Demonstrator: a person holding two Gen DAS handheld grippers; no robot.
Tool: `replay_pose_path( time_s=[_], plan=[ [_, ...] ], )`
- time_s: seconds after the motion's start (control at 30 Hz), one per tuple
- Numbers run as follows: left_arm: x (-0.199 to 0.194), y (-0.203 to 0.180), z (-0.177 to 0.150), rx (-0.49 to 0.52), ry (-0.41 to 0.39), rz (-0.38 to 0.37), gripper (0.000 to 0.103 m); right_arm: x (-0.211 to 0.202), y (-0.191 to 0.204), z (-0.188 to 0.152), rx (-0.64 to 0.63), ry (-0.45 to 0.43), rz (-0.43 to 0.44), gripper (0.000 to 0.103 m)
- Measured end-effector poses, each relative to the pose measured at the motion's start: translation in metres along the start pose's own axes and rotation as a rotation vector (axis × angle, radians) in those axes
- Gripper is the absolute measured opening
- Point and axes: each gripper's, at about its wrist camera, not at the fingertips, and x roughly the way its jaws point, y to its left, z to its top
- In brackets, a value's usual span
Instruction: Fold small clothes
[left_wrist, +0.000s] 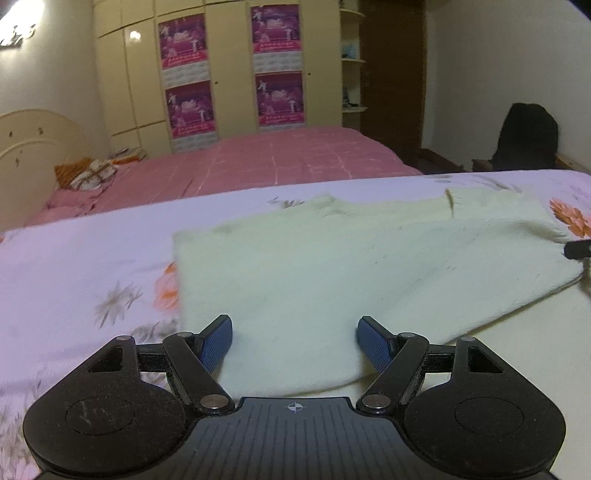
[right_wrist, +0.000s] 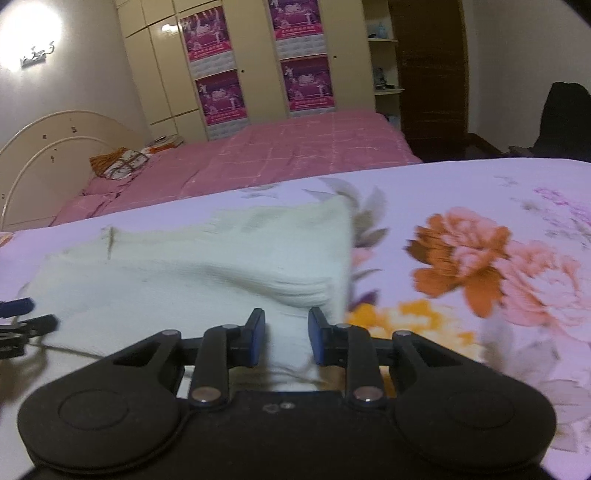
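1. A pale cream knitted garment is seen lying flat on a floral sheet, partly folded, with its near hem running toward the near edge of the surface.
2. The surface under the sheet cannot be identified; a bare pale strip is visible at its near edge.
3. The left gripper is held low over the near edge of the garment, its blue-padded jaws spread wide, with cloth lying between and beneath them; nothing is clamped.
4. The right gripper is positioned at the garment's near right corner, its jaws drawn to a narrow gap with a fold of the cream cloth between the pads; whether the pads press the cloth cannot be told.
5. In the right wrist view, the tips of the left gripper are seen at the far left edge, beside the garment.
6. Large orange and pink flowers are printed on the sheet to the garment's right.
7. Beyond the far edge, a bed with a pink checked cover and a cream wardrobe bearing magenta posters are visible.
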Motion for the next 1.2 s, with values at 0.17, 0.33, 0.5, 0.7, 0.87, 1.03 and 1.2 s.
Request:
replay_pose_path(
  time_s=[0.17, 0.33, 0.5, 0.7, 0.87, 1.03, 1.2],
  plan=[
    [-0.003, 0.001, 0.010, -0.029, -0.020, 0.016, 0.075, -0.008, -0.006, 0.002, 0.053, -0.010, 0.010, 0.027],
    [0.008, -0.005, 0.021, -0.036, -0.008, 0.030, 0.075, -0.009, 0.002, 0.019, 0.040, -0.057, 0.024, 0.030],
    [0.002, -0.006, 0.007, -0.015, 0.016, 0.027, 0.075, -0.017, 0.011, 0.015, -0.008, -0.040, 0.058, 0.028],
    [-0.004, -0.002, 0.002, -0.053, 0.006, 0.028, 0.075, -0.009, 0.005, -0.010, -0.023, 0.019, 0.034, 0.027],
    [-0.003, -0.011, -0.004, 0.015, 0.038, 0.048, 0.075, -0.013, 0.012, -0.003, -0.025, 0.024, 0.007, 0.029],
    [-0.025, -0.008, -0.004, 0.011, 0.032, 0.039, 0.075, -0.026, 0.007, -0.001, 0.028, 0.037, 0.006, 0.030],
    [-0.051, -0.006, -0.017, 0.020, 0.037, 0.030, 0.075, -0.061, -0.004, -0.010, 0.102, 0.028, -0.011, 0.031]
  ],
)
